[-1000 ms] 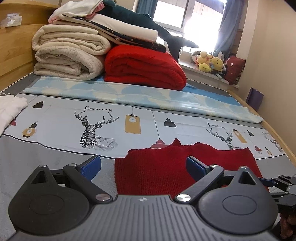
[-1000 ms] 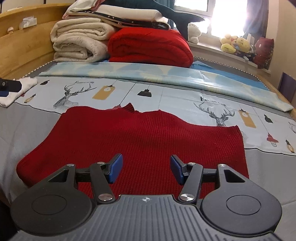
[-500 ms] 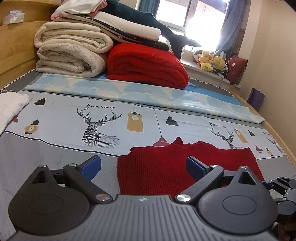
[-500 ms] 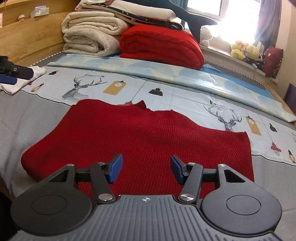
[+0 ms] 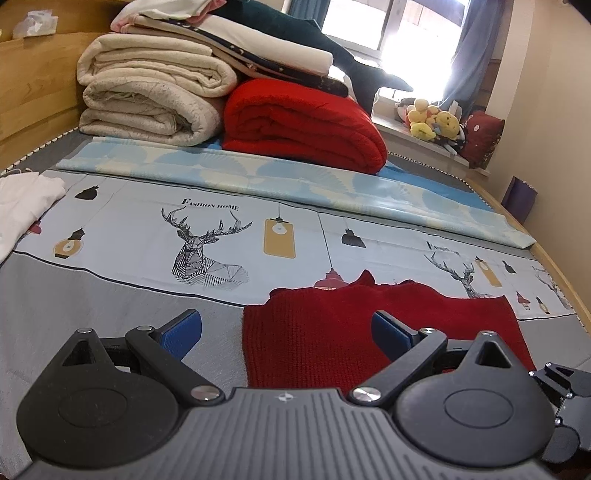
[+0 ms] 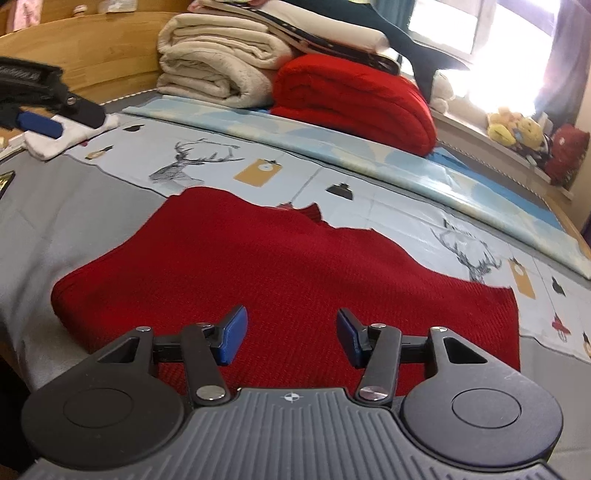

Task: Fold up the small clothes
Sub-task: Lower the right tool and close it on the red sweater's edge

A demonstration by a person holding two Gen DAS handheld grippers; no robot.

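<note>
Two grippers, left (image 5: 286, 328) and right (image 6: 290, 338), are hovering with fingers apart, empty, the right's just narrowing, above the red knit garment (image 6: 280, 266) lying near the bed's (image 5: 110, 325) front edge.

home bedroom: bed (image 5: 110, 295), folded blankets (image 5: 155, 96), plush toys (image 5: 428, 118) on windowsill.

Daylight from blown-out window (image 5: 406, 29) at back right; bed (image 5: 110, 306) evenly lit, sharp; fisheye bends edges, right view tilted.
</note>
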